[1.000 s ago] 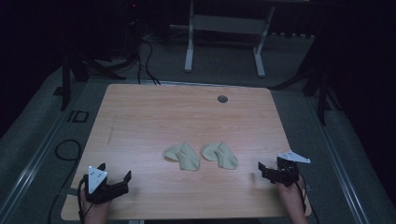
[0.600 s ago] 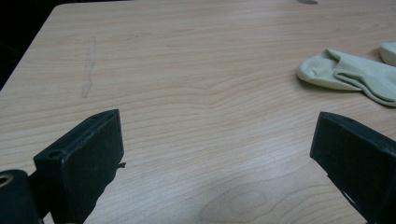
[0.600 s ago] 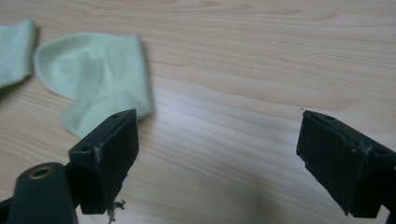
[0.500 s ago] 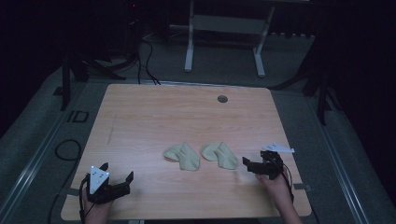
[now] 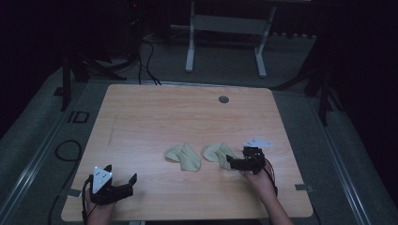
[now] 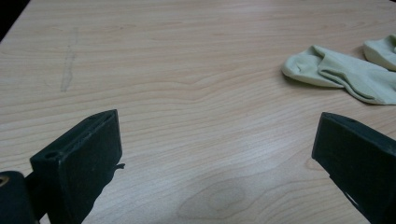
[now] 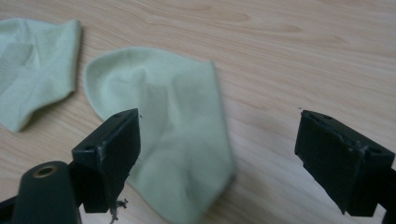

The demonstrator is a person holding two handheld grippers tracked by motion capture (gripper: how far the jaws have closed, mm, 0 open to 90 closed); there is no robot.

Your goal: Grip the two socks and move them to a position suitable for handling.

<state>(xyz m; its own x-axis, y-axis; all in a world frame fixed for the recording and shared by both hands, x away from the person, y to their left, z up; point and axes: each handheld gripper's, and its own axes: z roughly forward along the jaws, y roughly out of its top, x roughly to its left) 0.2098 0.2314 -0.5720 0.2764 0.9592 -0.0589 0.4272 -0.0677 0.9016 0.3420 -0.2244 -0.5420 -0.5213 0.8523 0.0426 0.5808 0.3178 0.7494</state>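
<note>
Two pale green socks lie side by side near the middle of the wooden table (image 5: 155,112). The right sock (image 5: 215,153) (image 7: 177,140) has my right gripper (image 5: 237,162) (image 7: 219,158) open just over its near end, one jaw above the cloth and the other above bare wood. The left sock (image 5: 183,157) (image 6: 345,72) (image 7: 32,70) lies flat beside it. My left gripper (image 5: 119,180) (image 6: 215,163) rests open near the table's front left corner, well away from both socks, with nothing between its jaws.
A small round grey cap (image 5: 223,99) sits in the tabletop near the far edge. A faint dark scratch (image 6: 69,58) marks the wood at the left. Beyond the table stand a white frame (image 5: 225,33) and cables on the grey floor.
My right gripper has moved left from the table's right edge to the right sock and now hangs over its end. The left gripper has stayed in place.
</note>
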